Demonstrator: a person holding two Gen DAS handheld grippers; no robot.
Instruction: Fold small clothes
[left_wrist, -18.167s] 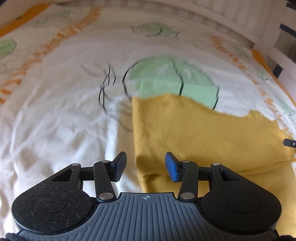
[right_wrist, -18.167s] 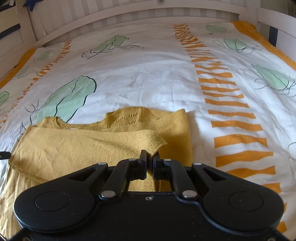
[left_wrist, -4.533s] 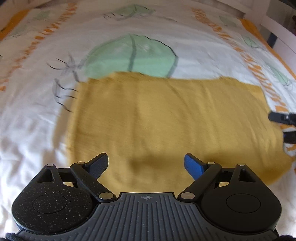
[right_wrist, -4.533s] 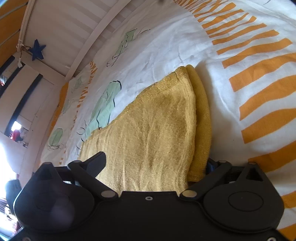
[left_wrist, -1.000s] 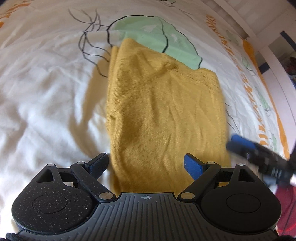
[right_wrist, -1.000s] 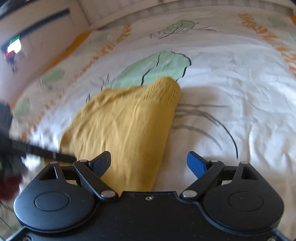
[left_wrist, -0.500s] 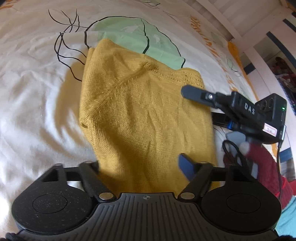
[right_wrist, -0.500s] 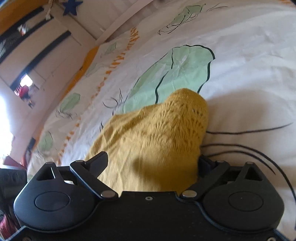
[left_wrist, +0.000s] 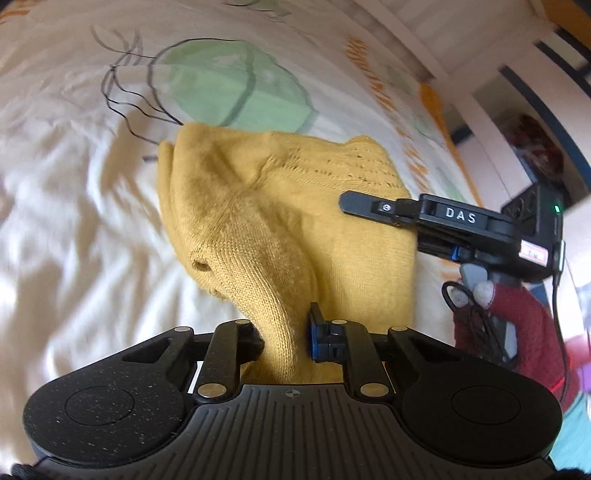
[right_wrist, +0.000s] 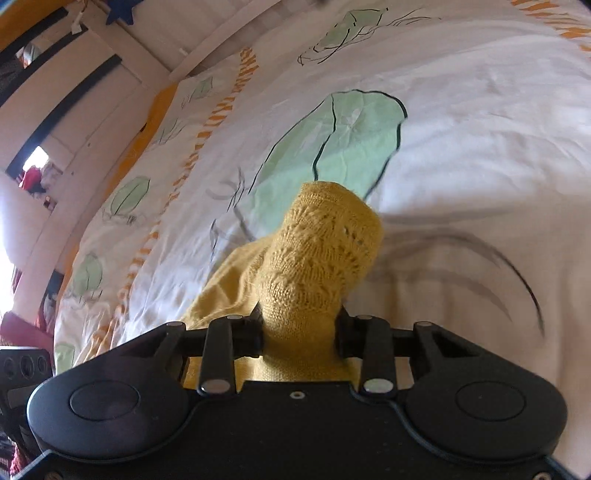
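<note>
L gripper (left_wrist: 286, 341) and R gripper (right_wrist: 299, 332) closing, each bunching the yellow knit top (left_wrist: 280, 214) (prob. mostly folded); last fold pending.

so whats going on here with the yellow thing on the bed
A person is folding a small yellow knit sweater on a bed with a white printed duvet, using a hand-held gripper in each hand. The left hand-held gripper is closing on a bunched part of the sweater's near edge, with the knit pinched between its jaws. The right hand-held gripper is closing on the lacy patterned part, also with fabric between its jaws. The sweater is already folded narrow, both grips pulling it up off the duvet.
</note>
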